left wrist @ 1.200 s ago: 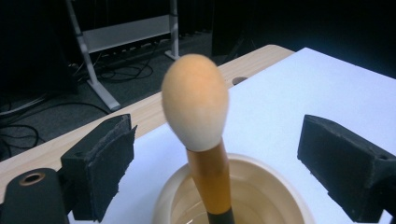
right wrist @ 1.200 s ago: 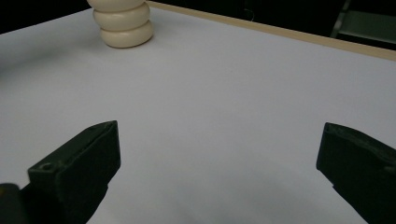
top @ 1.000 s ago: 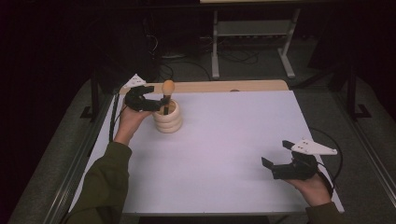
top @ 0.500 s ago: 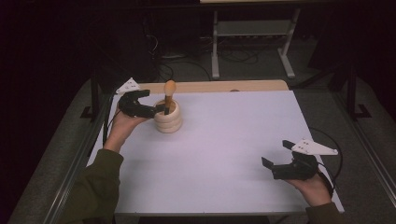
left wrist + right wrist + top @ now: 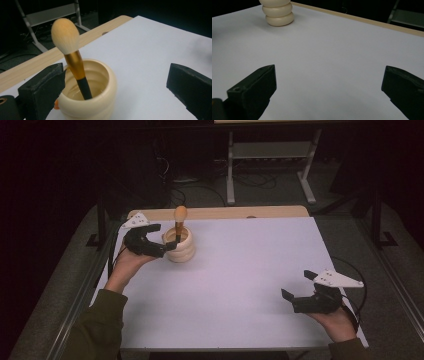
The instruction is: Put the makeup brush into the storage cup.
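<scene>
A cream ribbed pot (image 5: 180, 247) (image 5: 88, 96) (image 5: 277, 12) stands at the far left of the white table. A makeup brush (image 5: 178, 222) (image 5: 72, 56) with a gold ferrule and pale bristles stands in it, handle down and leaning. My left gripper (image 5: 161, 242) (image 5: 115, 92) is open just left of the pot, its jaws wide apart and holding nothing. At the near right, my right gripper (image 5: 297, 287) (image 5: 328, 90) rests low over the table, open and empty.
A wooden strip (image 5: 220, 212) runs along the table's far edge. Beyond it stands a metal rack (image 5: 270, 157) on a dark floor with cables. The white table top (image 5: 250, 265) stretches bare between the two grippers.
My left gripper has pulled back to the left from the brush and pot, and its jaws stand wider open. The right gripper has stayed where it was.
</scene>
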A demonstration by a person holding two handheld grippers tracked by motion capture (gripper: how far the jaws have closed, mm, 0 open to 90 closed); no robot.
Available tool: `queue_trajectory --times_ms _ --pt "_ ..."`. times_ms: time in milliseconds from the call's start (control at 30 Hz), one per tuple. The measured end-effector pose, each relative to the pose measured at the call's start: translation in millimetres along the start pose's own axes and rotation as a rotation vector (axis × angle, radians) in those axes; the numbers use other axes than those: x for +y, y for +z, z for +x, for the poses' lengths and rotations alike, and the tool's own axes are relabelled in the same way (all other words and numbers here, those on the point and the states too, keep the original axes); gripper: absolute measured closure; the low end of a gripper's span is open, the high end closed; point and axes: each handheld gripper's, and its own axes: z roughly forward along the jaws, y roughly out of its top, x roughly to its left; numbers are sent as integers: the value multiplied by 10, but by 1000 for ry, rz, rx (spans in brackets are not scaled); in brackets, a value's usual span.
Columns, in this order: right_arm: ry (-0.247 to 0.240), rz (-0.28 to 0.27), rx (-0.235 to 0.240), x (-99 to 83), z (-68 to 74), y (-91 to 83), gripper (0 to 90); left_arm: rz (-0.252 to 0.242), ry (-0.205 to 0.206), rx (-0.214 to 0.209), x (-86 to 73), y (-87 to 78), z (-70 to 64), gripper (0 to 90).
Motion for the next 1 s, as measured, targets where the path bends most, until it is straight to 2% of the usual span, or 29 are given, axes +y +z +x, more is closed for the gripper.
queue_trajectory --times_ms 67,167,433,700,1000 --pt "-8 -6 0 10 15 4 0 16 8 -6 -20 -23 -38 17" --pt "-17 -8 8 16 36 24 0 15 16 -8 -63 -63 -111 17" --pt "-29 -4 18 7 42 56 0 -13 17 -11 -193 -196 -265 17" --pt "-21 -15 24 -4 36 58 0 -49 0 6 -413 -353 -389 18" --pt "-12 -21 24 -20 34 46 0 -54 -16 -1 -592 -522 -483 18"
